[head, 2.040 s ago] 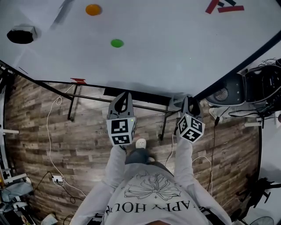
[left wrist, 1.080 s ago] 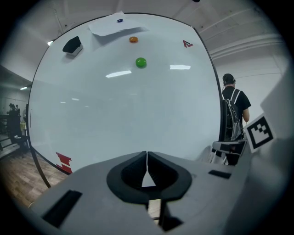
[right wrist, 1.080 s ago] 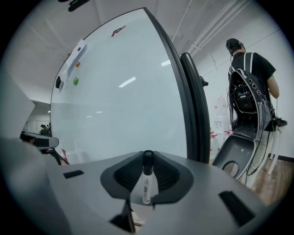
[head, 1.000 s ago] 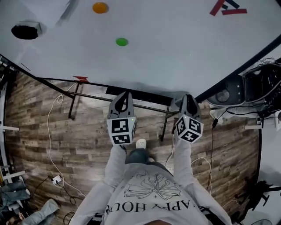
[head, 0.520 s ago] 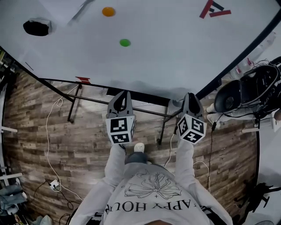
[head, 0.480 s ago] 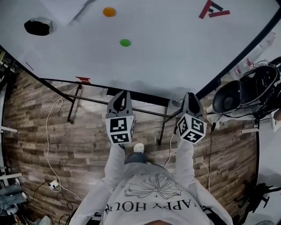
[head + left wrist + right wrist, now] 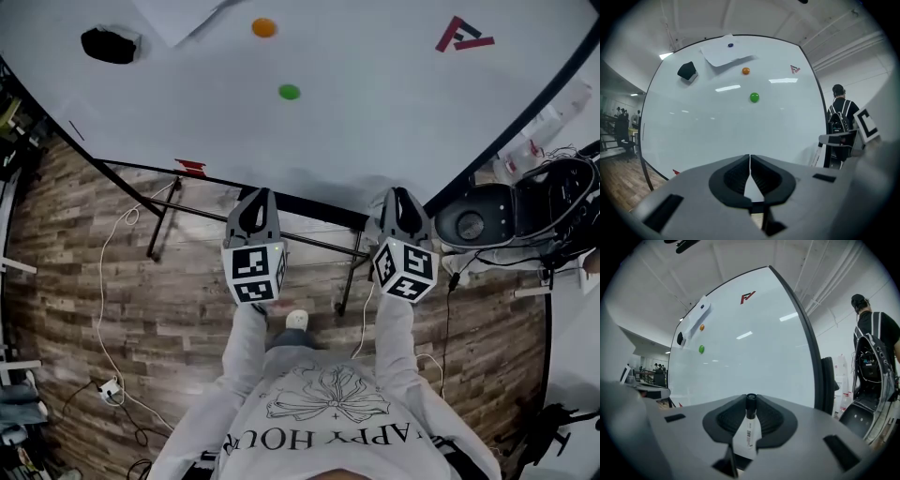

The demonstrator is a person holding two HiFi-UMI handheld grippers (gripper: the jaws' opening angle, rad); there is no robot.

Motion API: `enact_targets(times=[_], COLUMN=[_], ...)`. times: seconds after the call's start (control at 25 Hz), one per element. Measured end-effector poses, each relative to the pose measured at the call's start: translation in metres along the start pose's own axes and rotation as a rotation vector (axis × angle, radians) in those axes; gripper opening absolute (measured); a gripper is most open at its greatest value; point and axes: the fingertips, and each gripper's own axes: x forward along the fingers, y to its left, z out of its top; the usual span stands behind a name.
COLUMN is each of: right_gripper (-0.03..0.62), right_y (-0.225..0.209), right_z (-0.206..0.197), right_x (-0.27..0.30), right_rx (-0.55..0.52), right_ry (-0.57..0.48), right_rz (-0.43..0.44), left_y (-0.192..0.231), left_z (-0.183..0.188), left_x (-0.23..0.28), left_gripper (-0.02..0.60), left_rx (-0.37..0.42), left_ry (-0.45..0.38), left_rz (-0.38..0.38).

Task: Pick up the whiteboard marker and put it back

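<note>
The whiteboard marker, white with a black cap, points forward between the jaws of my right gripper, which is shut on it. In the head view the right gripper hangs just below the lower edge of the whiteboard, and the marker is hidden there. To its left at about the same height, my left gripper is also near that edge. Its jaws are shut together with nothing between them. A dark ledge runs under the board between the two grippers.
On the board are a green magnet, an orange magnet, a black eraser, a paper sheet and a red logo. A black chair stands at the right. A person with a backpack stands beyond.
Both grippers have risen a little toward the board's lower edge. The head view has swung, so the magnets and eraser sit further right. The marker stays in the right gripper.
</note>
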Motion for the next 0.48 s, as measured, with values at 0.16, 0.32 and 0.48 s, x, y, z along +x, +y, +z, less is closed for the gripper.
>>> enact_targets(times=[0.16,0.32,0.48], right_gripper=[0.064,0.064,0.064], right_y=[0.024,0.047,0.066], right_z=[-0.012,-0.032,-0.060], right_x=[0.016,0.018,0.036], right_rx=[-0.038,-0.134,-0.213], right_ry=[0.042,0.100,0.171], right_rz=[0.045,0.076,0.109], left_y=[0.015,0.025,0.040], left_z=[-0.004,-0.012,-0.024], left_x=[-0.002,-0.020,-0.018], left_gripper=[0.009,0.009,0.009], left_rx=[-0.004,-0.009,-0.023], left_ry=[0.009,0.015,0.040], left_rz=[0.025,0.045,0.068])
